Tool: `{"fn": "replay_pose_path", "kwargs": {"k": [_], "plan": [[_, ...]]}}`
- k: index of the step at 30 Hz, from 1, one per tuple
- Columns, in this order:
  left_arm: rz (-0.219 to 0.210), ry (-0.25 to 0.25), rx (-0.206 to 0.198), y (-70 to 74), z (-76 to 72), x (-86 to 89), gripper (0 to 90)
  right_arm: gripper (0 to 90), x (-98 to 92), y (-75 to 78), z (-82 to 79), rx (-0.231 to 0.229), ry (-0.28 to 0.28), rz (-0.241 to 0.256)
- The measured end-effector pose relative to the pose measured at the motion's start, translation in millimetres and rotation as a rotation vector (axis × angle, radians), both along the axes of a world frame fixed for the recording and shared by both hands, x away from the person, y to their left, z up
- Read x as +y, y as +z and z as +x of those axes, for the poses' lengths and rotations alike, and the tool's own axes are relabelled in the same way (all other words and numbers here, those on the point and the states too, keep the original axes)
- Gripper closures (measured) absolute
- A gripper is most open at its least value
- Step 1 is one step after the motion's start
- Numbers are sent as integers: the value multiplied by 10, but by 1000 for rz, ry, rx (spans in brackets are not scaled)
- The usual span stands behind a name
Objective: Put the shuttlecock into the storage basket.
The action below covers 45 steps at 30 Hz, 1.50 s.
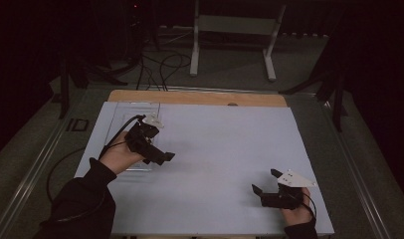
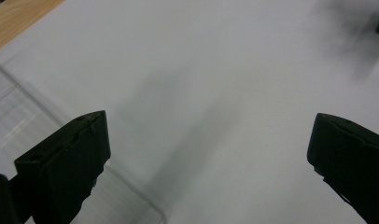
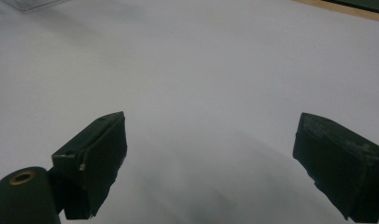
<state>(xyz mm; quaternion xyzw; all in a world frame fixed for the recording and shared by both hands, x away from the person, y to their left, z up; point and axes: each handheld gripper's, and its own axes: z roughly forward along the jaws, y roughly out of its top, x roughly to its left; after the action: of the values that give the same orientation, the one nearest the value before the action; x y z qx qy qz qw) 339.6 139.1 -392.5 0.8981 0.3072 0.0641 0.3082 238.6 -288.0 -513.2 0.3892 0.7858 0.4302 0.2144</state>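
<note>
So the left hand-held gripper (image 1: pixel 166 157) is hovering at the near right corner of a flat, clear plastic tray (image 1: pixel 121 113) that lies on the left part of the tabletop (image 1: pixel 225 144), which is covered by a pale grey-white sheet. Its jaws are spread wide with nothing between them; in the left gripper view you can see the tray's transparent edge (image 2: pixel 33 100) running just past the left jaw, so it's beside the rim, not around it. The right hand-held gripper (image 1: pixel 264 181) sits well apart at the near right of the tabletop, also gaping open and holding nothing, pointing out over bare sheet. My read: this is the approach step, nothing grasped yet, and the tray looks like the target. Next move probably calls for dropping the left jaws so one goes over the rim and one outside it, then closing. Thin clear plastic lying flat could be fiddly and might just slide. Nothing really blocks the way. Around it: a strip of bare wood (image 1: pixel 197 97) along the far edge, a white metal frame stand (image 1: pixel 233 37) on the floor beyond, and black cables (image 1: pixel 157 69) trailing back there.
</note>
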Motion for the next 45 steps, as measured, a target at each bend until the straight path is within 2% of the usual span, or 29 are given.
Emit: {"fn": "replay_pose_path", "kwargs": {"k": [6,12,14,17,21,28,36,40,45], "plan": [[-6,-33,-10,-79,-48,-124,1,95,3,1,0,0,0,-2],[-11,-45,-14,-155,-68,-202,1,95,4,0,0,1,1,-2],[-32,-65,-29,-215,-96,-249,1,95,3,0,1,1,2,0],[-55,-86,-28,-257,-126,-284,1,95,-1,1,1,1,2,1],[-47,-105,-29,-330,-176,-334,1,95,0,0,2,2,3,-1],[-84,-140,-30,-417,-245,-371,1,95,3,-2,4,3,5,-1],[-103,-152,-20,-540,-330,-396,1,95,-1,-1,2,7,4,3],[-90,-163,-23,-586,-377,-405,1,95,4,1,1,5,5,2],[-105,-162,-14,-632,-412,-392,1,95,1,1,1,3,4,2]]}}
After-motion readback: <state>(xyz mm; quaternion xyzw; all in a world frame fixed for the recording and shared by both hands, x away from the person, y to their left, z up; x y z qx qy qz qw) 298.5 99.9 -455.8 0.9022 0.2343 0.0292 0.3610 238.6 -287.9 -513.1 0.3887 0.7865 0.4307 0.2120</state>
